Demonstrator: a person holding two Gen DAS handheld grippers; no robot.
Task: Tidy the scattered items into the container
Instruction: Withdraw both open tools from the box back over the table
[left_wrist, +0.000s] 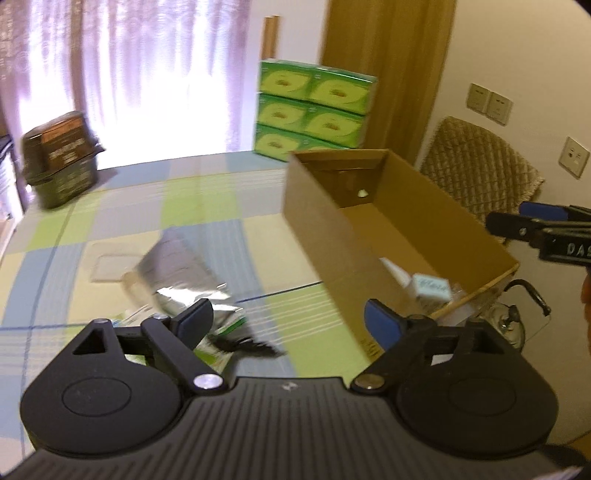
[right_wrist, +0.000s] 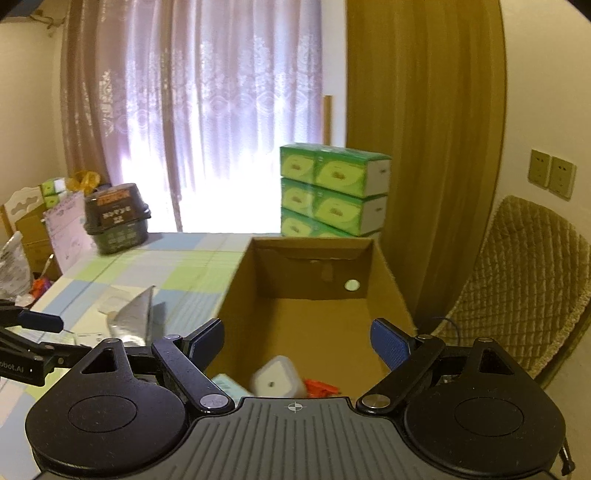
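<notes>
L gripper (left_wrist: 290, 325) spread wide, empty, low over the silver foil pouch (left_wrist: 177, 269) on the table (left_wrist: 122, 206). R gripper (right_wrist: 297, 343) spread, empty, above the cardboard box (right_wrist: 306, 314). Next, imo: close on the pouch edge, foil's slippery. Text: "DAS" and "obot.AI" on gripper bodies; rest too blurry.

Backlit lace curtain (right_wrist: 207, 122); quilted chair (right_wrist: 524, 291) by wall.
</notes>
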